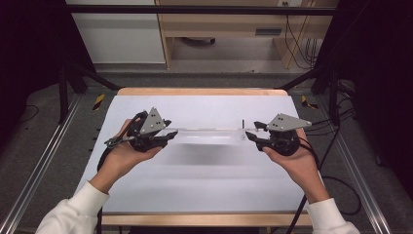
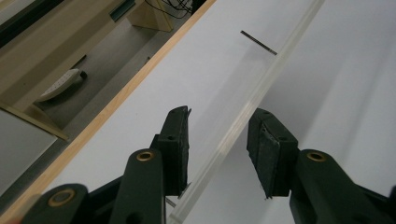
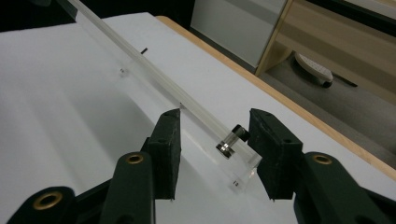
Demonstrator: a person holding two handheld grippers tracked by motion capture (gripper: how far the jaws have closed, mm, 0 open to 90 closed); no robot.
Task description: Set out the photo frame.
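A long clear acrylic strip [image 1: 209,132] hangs level above the white table [image 1: 204,185] and casts a soft shadow on it. My left gripper [image 1: 170,135] is shut on its left end and my right gripper [image 1: 251,135] on its right end. In the left gripper view the strip [image 2: 261,79] runs away between the jaws of the left gripper [image 2: 219,119], with a thin black pin [image 2: 258,42] far along it. In the right gripper view the strip's corner [image 3: 250,163] meets the right-hand pad of the right gripper [image 3: 215,116]. A small glass cylinder with metal caps [image 3: 232,140] lies on that end.
The table has a wooden rim [image 1: 199,91] at the far side. Beyond it stand a wooden desk [image 1: 224,24] and a white cabinet [image 1: 117,36]. A white device [image 3: 313,67] lies on the floor there. Metal rails [image 1: 44,161] flank the table, and cables [image 1: 341,122] trail at the right.
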